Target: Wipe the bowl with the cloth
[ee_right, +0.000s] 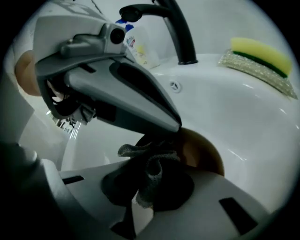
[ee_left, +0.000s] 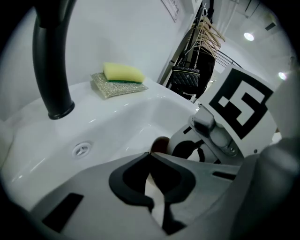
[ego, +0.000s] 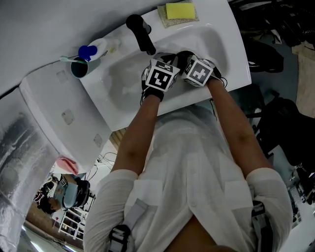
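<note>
The brown bowl (ee_right: 204,152) sits low in the glossy white ceramic sink (ego: 231,64), tipped so that its smooth, rounded rim and a curve of its inner wall face the right gripper view. The left gripper (ee_left: 150,154) has its grey plastic jaws drawn fully together, the dark rubbery pads meeting at the tips right on the bowl's rim, which shows as a small brown bulge just beyond them. The right gripper (ee_right: 152,161) is clamped on the cloth (ee_right: 152,180), a grey, coarse-woven rag bunched into soft folds between the pads, its upper fold lying against the bowl's edge (how much of it reaches inside the bowl cannot be made out). The two grippers crowd close together over the basin, their marker cubes side by side in the head view. Behind them rises a matte black faucet (ego: 140,32), a curved tube on a round base. On the sink's back ledge a yellow foam sponge (ego: 179,10) rests on a flat, glittery mesh scouring pad (ee_left: 110,86). A white bottle (ego: 98,48) with a blue cap stands at the sink's left corner.
</note>
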